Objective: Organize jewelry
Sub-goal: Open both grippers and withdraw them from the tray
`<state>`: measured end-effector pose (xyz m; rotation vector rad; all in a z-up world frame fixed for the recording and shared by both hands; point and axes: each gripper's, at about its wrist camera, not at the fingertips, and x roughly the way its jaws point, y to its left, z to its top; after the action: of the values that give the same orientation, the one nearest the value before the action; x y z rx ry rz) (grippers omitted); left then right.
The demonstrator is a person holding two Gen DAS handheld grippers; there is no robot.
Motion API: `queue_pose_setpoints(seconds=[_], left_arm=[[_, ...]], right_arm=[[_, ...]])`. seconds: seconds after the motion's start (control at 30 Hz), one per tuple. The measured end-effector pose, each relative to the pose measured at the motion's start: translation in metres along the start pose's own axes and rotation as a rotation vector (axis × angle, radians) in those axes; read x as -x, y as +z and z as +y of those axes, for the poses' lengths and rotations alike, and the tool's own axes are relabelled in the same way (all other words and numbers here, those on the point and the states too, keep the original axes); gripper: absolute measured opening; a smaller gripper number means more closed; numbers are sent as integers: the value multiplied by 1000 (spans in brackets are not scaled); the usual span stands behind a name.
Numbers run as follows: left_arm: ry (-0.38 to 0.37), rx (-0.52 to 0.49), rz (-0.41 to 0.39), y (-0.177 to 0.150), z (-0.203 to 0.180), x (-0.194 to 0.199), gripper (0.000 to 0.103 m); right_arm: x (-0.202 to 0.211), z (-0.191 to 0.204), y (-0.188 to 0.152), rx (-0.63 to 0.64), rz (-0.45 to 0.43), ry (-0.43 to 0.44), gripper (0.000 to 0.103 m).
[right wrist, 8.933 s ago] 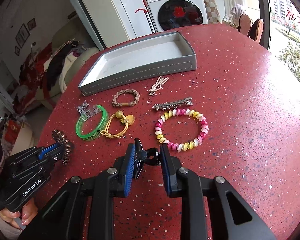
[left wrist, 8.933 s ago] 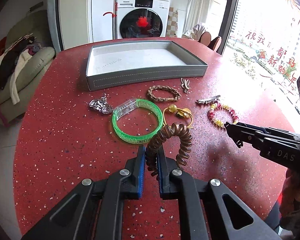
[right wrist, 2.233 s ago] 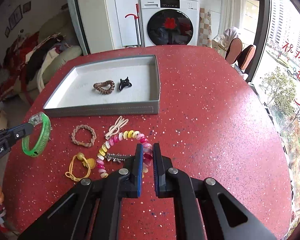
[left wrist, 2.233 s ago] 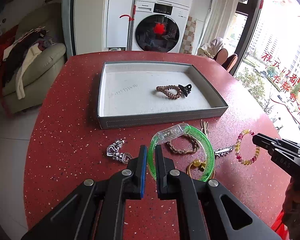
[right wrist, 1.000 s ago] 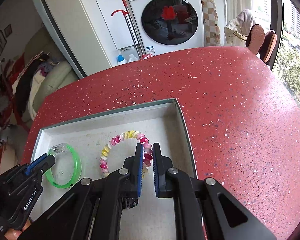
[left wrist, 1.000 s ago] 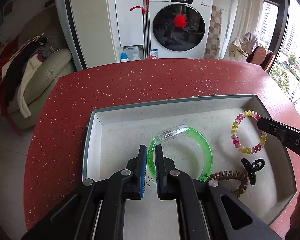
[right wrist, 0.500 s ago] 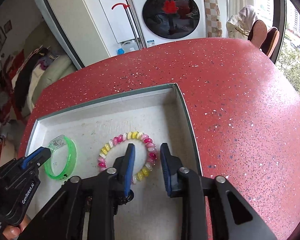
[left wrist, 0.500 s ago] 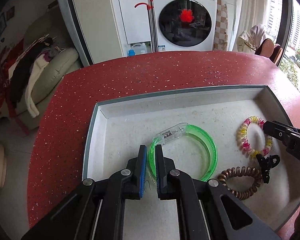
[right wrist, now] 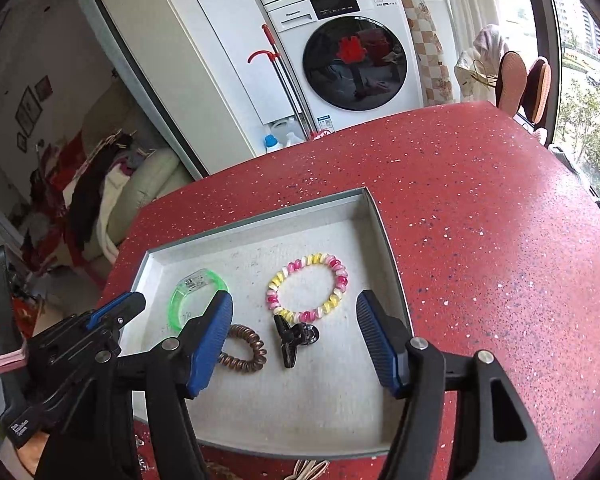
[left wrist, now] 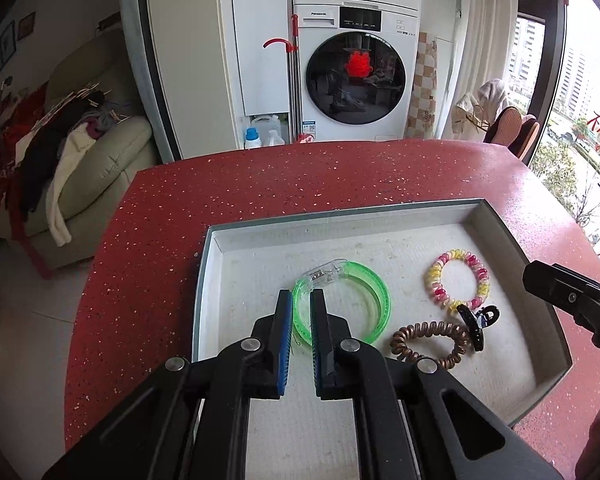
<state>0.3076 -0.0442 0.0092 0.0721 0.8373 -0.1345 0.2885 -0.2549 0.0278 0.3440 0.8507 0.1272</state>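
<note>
Right wrist view: right claw (right wrist: 296, 326) is hovering over the tray (right wrist: 374, 216), jaws opening wide with nothing between the pads. Bead bracelet (right wrist: 307, 287) is lying flat on the tray floor just ahead of the claw, free of it. Black clip (right wrist: 294, 336) is lying directly under the gap between the jaws; coil tie (right wrist: 242, 350) is sitting just inside the left pad.

Left wrist view: left claw (left wrist: 300, 312) is pinching the near rim of the green bangle (left wrist: 342, 302), pads nearly together. Bangle is leaning ahead of the claw, far edge down on the tray (left wrist: 204, 280); whether the near edge is resting on the floor cannot be told.

Step in hand, as I am judging it: the drop-off. Right side is finishing its release; left side is holding its piece at the tray, not yet let go.

Next move is calling for: left jaws parting so the bangle settles flat, both claws lifting clear without snagging, then going for pieces outside the tray. Cream loops (right wrist: 310, 470) are peeking out behind the right claw, past the tray's near wall.

Bangle: translucent neon green, rigid hoop, clear clasp block on the far side. Thin rim, smooth, probably slippery.
</note>
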Motion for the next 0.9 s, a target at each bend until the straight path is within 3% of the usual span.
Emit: queue_pose_setpoints(seconds=[0.5, 0.57, 0.6, 0.63, 0.73, 0.9], left_arm=[[-59, 21, -71, -32, 4, 71, 27], [-64, 28, -80, -39, 7, 79, 29], [-65, 32, -81, -42, 8, 83, 40], [-60, 40, -78, -46, 11, 86, 99], [-32, 75, -121, -58, 20, 101, 103], [-29, 77, -115, -77, 26, 116, 103]], right_arm=[[56, 22, -46, 34, -38, 2, 72], [65, 23, -53, 32, -43, 5, 77], [69, 23, -57, 29, -48, 8, 79], [73, 23, -61, 26, -51, 10, 81], [84, 24, -73, 33, -52, 6, 81], [99, 27, -96, 51, -47, 11, 84]])
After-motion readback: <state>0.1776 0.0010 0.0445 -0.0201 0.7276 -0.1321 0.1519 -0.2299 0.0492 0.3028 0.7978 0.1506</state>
